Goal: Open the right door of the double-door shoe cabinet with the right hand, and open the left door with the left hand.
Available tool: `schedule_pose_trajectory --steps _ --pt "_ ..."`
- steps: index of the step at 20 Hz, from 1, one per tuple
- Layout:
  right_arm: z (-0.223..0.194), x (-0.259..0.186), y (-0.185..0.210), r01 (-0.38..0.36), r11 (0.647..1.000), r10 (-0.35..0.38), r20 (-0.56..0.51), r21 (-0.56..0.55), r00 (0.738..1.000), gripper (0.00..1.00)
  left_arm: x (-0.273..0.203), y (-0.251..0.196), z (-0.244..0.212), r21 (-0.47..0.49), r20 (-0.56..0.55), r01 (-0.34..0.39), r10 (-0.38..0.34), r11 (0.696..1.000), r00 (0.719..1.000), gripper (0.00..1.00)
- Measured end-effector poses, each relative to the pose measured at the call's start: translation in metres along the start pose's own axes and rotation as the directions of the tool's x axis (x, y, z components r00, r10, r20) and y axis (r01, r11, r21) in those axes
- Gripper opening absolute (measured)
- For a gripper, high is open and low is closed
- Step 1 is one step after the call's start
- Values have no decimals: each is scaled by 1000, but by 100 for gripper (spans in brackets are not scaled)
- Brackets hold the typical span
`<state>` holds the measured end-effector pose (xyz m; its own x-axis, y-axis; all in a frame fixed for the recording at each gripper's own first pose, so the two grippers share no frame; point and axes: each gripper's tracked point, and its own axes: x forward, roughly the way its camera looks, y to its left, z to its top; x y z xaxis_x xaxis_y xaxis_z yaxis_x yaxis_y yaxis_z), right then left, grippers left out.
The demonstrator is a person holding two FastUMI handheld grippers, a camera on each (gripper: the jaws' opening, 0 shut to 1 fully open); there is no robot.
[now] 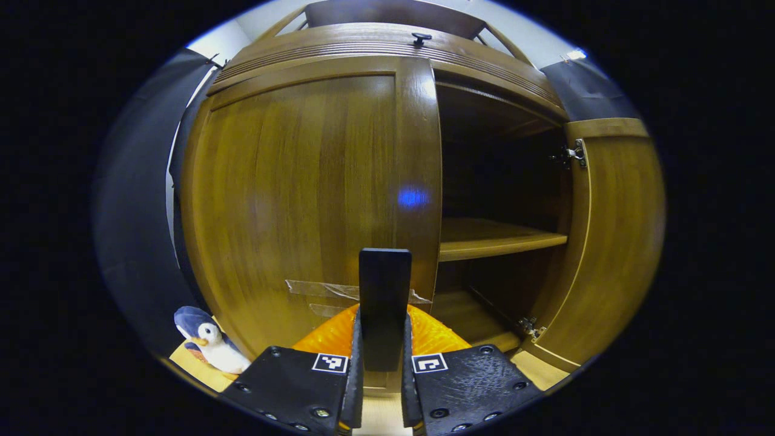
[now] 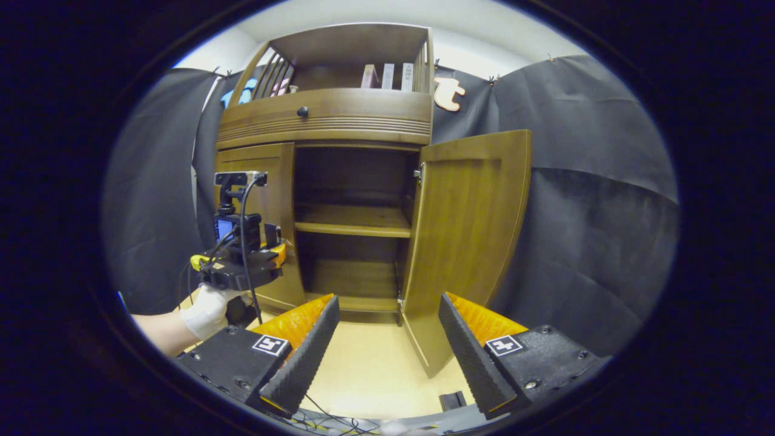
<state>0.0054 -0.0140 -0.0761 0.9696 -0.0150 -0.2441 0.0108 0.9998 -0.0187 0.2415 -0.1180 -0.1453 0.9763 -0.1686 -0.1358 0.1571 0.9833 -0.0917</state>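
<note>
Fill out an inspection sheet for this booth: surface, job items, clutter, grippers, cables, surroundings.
Surface: pale floor, bare in front of the cabinet.
Job's things: right door swung open, shelf looks empty; left door closed, with its dark handle between the left gripper's fingers.
Clutter: plush penguin on the floor left of the cabinet; tape strips on the left door.
Grippers: left gripper shut on the handle; right gripper open, holding nothing.
Cables: black cable on the left gripper.
Surroundings: black cloth wall; drawer knob.

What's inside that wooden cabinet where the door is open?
Behind the open right door, the cabinet shows one bare wooden shelf and a floor board below. The closed left door hides the other half.
</note>
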Motion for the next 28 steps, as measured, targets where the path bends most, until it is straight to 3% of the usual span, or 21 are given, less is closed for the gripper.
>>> schedule_pose_trajectory --steps 11,12,13,14,15,16,17,18,19,20,25,26,28 --pt "-6 -12 19 -74 997 74 6 0 997 100 -73 22 -10 -22 -5 6 -6 1000 1000 24" --pt "-6 -13 20 -78 997 78 7 1 997 100 -78 25 -10 -25 -4 1 -1 1000 1000 34" --pt "-7 -13 22 -84 996 84 7 2 996 100 -82 27 -11 -24 -4 -2 1 1000 1000 34" --pt "-8 -14 24 -89 996 89 7 2 996 100 -86 30 -11 -24 -4 -4 4 1000 1000 24" --pt "-8 -15 26 -95 996 95 7 1 995 100 -92 32 -11 -26 -3 -5 5 1000 1000 24" --pt "-9 -15 28 -99 995 99 8 -1 995 100 -96 35 -11 -28 -5 -8 8 1000 1000 34" --pt "-9 -16 29 -103 995 103 9 -2 995 100 -99 37 -12 -30 -6 -11 10 999 1000 24" --pt "-8 -17 31 -106 994 106 9 -3 994 100 -103 40 -13 -35 -6 -14 14 999 1000 24" --pt "-8 -18 32 -112 994 112 12 -2 994 100 -107 43 -14 -39 -6 -19 19 999 1000 34" --pt "-9 -18 34 -116 993 116 14 -3 993 100 -111 47 -14 -41 -8 -25 25 999 1000 24" --pt "-9 -18 44 -139 990 139 21 -1 990 100 -130 66 -16 -40 -5 -55 55 998 998 25" --pt "-11 -17 46 -145 989 145 20 1 989 100 -134 68 -16 -35 -5 -58 58 998 998 16" --pt "-13 -18 51 -157 988 157 15 6 987 100 -139 75 -17 -33 -2 -62 62 998 998 16"
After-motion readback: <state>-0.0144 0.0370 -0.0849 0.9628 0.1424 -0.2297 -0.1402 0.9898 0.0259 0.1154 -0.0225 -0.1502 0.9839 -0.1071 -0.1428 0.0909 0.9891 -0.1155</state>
